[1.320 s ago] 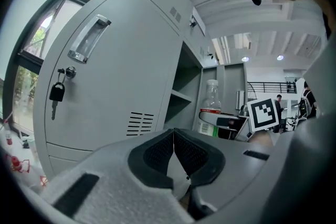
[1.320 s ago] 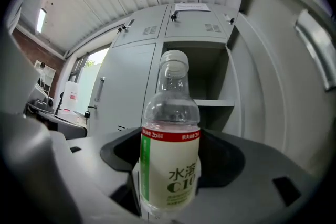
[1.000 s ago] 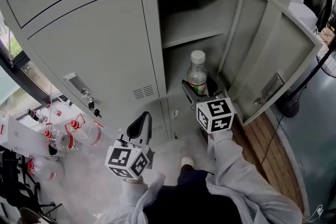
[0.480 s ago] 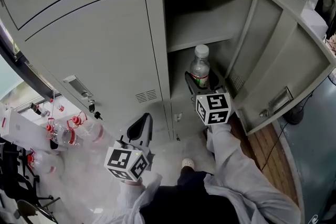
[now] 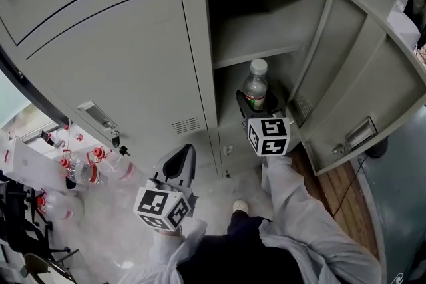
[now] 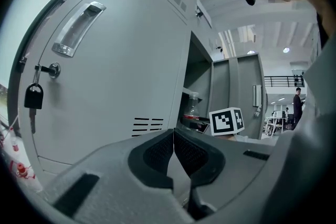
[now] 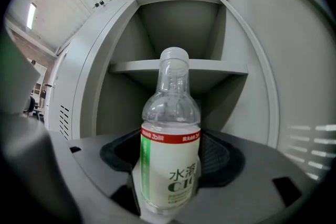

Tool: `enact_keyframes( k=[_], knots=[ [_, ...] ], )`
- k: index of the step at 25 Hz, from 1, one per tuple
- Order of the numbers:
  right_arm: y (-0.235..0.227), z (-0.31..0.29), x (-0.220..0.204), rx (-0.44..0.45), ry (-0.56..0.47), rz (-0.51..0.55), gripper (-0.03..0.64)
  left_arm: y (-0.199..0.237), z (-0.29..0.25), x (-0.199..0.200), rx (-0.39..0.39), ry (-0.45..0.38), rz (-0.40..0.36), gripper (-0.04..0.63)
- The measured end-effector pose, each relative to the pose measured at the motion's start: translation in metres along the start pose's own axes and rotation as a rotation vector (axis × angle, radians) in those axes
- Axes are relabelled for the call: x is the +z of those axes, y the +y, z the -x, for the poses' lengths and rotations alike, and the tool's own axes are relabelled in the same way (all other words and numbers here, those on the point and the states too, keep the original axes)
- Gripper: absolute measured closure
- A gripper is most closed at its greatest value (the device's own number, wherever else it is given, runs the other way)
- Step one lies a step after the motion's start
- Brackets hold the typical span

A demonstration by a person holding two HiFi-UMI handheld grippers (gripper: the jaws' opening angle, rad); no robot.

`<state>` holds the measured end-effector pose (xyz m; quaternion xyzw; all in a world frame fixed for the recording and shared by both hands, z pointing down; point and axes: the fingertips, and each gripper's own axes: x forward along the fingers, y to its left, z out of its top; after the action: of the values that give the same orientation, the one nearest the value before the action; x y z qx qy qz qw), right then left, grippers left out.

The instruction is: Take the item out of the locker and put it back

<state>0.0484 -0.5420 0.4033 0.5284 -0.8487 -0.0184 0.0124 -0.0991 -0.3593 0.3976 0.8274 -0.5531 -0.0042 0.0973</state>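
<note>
At the mouth of the open locker [image 5: 313, 43], below its shelf [image 5: 256, 53], a clear bottle [image 7: 170, 149] with a white cap and a green-and-white label stands upright. The right gripper [image 5: 257, 108] pinches it, one pad against each side of the label. The locker's door [image 5: 373, 96] is swung wide on the right. The left gripper [image 6: 174, 152] (its jaws pressed together, nothing between them) hangs low in front of the closed door [image 5: 126, 70] next to it, where a padlock [image 6: 32, 97] dangles under the handle.
</note>
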Motion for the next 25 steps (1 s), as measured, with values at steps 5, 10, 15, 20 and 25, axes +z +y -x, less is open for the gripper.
enact_keyframes(
  k=[5,10,15,20,25],
  knots=[
    [-0.002,-0.006,0.0,-0.01,-0.003,0.008,0.307,0.001,-0.005,-0.002,-0.003,0.005,0.001,0.586],
    [-0.005,-0.011,0.001,-0.014,-0.007,0.01,0.307,0.004,-0.008,0.002,-0.003,-0.001,0.0,0.586],
    [-0.011,-0.021,0.001,-0.013,-0.002,0.018,0.308,0.004,-0.011,0.003,-0.003,-0.003,0.002,0.586],
    [-0.016,-0.043,0.0,-0.006,0.03,0.035,0.308,0.007,-0.012,0.003,0.008,-0.008,0.005,0.586],
    [-0.017,-0.067,-0.003,0.033,0.087,0.062,0.308,0.01,-0.014,0.005,0.024,-0.015,0.007,0.586]
  ],
)
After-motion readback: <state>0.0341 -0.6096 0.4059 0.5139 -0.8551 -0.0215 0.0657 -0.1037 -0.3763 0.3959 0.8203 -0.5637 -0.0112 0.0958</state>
